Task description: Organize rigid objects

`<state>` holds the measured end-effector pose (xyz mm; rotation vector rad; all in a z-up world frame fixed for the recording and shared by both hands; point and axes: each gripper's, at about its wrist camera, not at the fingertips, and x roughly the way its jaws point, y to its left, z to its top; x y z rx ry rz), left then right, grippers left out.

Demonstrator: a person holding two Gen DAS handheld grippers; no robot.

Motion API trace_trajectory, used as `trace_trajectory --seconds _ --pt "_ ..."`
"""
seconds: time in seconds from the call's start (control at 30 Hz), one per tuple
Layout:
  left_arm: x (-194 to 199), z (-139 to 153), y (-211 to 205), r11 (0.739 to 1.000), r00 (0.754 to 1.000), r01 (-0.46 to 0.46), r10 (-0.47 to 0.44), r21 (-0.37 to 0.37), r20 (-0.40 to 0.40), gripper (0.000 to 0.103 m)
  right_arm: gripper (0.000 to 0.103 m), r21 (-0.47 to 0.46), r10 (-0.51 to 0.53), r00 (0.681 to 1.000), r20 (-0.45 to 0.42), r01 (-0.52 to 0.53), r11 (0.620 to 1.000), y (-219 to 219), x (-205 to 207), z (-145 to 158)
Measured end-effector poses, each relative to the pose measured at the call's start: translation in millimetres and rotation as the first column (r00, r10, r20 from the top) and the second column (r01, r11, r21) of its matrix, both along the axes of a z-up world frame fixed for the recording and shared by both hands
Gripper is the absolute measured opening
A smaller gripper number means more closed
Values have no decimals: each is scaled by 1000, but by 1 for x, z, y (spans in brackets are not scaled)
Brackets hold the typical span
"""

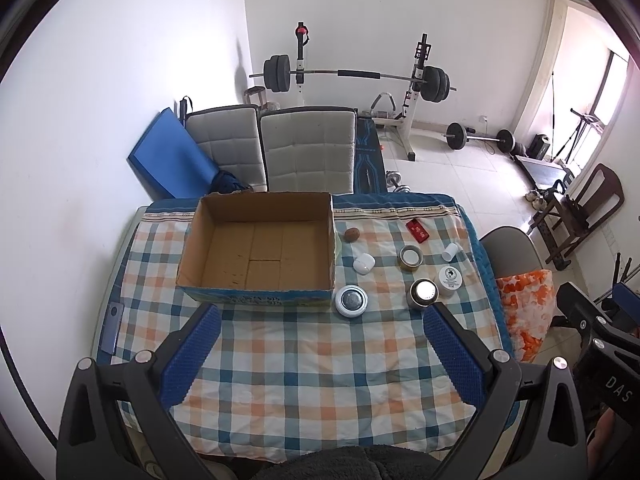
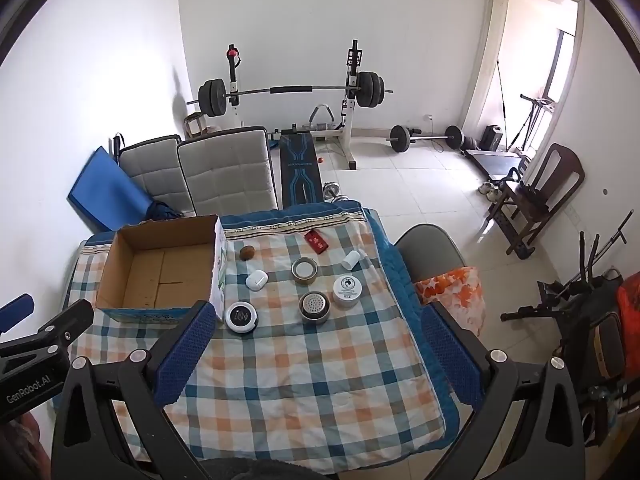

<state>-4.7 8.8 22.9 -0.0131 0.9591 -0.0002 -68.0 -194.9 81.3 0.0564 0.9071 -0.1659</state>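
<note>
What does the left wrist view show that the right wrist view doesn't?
Only the left wrist view shows the cardboard box's whole floor, bare, and the right gripper's body at its right edge. Only the right wrist view shows the left gripper's body at its left edge and the folding chair's seat. Both show the red card, the brown ball and the jars beside the box.

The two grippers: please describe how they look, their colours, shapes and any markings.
Both look alike: the left gripper and right gripper have black angular frames with triangular cut-outs, round silver bolts, and blue textured pads on the fingers. White lettering marks their black bodies: "GenRobot.AI" on the left, "DAS" on the right.
</note>
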Motion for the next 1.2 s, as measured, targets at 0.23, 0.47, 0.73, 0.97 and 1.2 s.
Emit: trace_trajectory --seconds 0.23,0.47,0.73,0.97,1.2 --pt "1 3 -2 1000 1000 -3 3 5 8 103 103 -1 -5 1000 11 5 1000 -7 -10 1" --pt "2 5 -3 1000 1000 -2 2 6 11 103 103 -7 -1 1000 5 1 1000 5 -1 -1" --pt "1 4 -2 1000 1000 -5 5 4 12 103 103 16 1 1000 -29 0 1000 -2 -3 5" --pt "3 5 -1 1000 1000 -5 5 5 14 103 103 21 1 1000 -31 -1 1000 -1 -4 5" --pt "3 5 -1 1000 1000 -3 3 6 19 103 103 9 -3 1000 -5 3 1000 0 -4 14"
